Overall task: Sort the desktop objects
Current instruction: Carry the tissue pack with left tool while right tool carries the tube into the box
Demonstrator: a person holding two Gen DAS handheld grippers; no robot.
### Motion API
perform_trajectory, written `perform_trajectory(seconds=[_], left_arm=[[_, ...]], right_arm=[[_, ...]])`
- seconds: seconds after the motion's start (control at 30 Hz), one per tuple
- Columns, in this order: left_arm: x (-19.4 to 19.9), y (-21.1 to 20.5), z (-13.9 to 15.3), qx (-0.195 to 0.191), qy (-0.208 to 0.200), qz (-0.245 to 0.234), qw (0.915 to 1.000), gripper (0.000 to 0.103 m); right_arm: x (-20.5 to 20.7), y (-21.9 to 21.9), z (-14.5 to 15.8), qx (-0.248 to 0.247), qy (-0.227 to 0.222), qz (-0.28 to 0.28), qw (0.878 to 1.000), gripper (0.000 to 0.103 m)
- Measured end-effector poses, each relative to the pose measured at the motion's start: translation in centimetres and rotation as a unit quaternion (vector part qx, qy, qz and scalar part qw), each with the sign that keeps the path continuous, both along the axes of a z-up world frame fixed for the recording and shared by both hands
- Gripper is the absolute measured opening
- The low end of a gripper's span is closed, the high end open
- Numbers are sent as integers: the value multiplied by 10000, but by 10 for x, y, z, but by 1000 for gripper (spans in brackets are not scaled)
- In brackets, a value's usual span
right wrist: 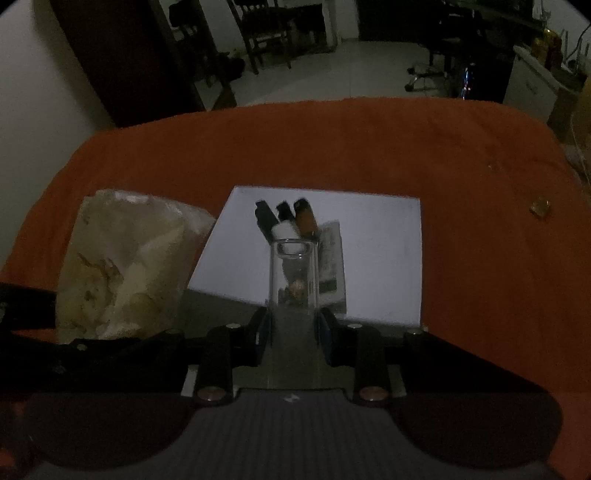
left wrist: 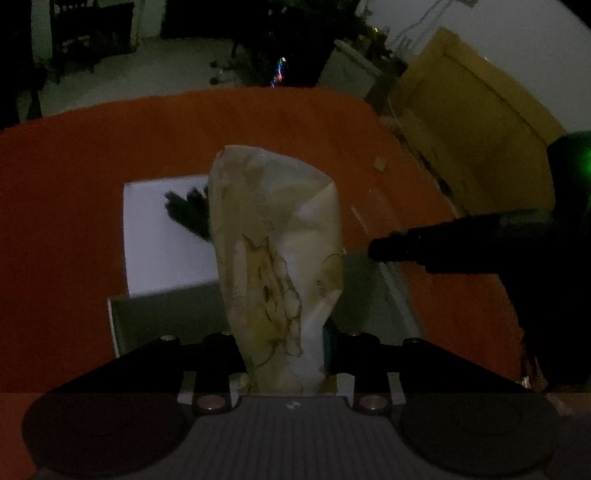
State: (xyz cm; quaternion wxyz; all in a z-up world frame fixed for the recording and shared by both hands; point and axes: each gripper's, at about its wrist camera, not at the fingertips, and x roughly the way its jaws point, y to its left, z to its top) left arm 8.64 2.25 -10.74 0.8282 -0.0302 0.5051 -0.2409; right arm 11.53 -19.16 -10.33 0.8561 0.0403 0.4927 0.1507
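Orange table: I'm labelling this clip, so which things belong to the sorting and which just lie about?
Sorting:
tissue pack in left tongs
glass in right tongs
markers
white sheet

Lying about:
small crumb
chairs
yellow box

From my remote station I record dim lighting in both views. A pale tiled floor [right wrist: 369, 70] extends behind the orange tablecloth [right wrist: 369, 147]. Dark wooden chairs [right wrist: 266, 33] stand at the far side, near a dark door or cabinet panel [right wrist: 110, 55] against a light wall [right wrist: 33, 92]. In the left view a yellow-brown cabinet [left wrist: 469, 122] stands to the right of the table, beside a white unit [left wrist: 351, 72]. Small coloured lights [left wrist: 279, 72] glow near a dark mass I cannot identify.
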Motion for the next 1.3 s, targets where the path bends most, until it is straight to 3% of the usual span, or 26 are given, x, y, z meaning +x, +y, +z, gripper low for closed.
perform_trajectory(seconds=[0.17, 0.3, 0.4, 0.57, 0.73, 0.83, 1.13, 1.3], left_arm=[[-14, -1, -10, -43, 190, -45, 9998, 27], [-23, -6, -26, 237, 25, -83, 9997, 27], [-25, -5, -41, 202, 205, 26, 9996, 27], [-27, -2, -59, 209, 459, 119, 9987, 27], [-30, -5, -87, 243, 1003, 110, 9946, 27], [-34, -10, -98, 319, 1077, 17, 9937, 27], [-27, -20, -124, 607, 1061, -2, 9925, 27], [-23, -22, -141, 779, 1149, 64, 9903, 27]], right_arm=[[-31, -1, -9, -30, 219, 17, 9998, 32], [-52, 5, -22, -43, 415, 226, 9989, 32], [-65, 9, -33, -160, 439, 282, 9985, 32], [-75, 18, -59, -270, 899, 402, 9948, 32], [-88, 28, -82, -480, 1233, 662, 9890, 32], [-91, 33, -96, -603, 1368, 756, 9859, 32], [-81, 45, -126, -975, 1088, 1141, 9827, 32], [-71, 44, -153, -1120, 1187, 1110, 9803, 32]])
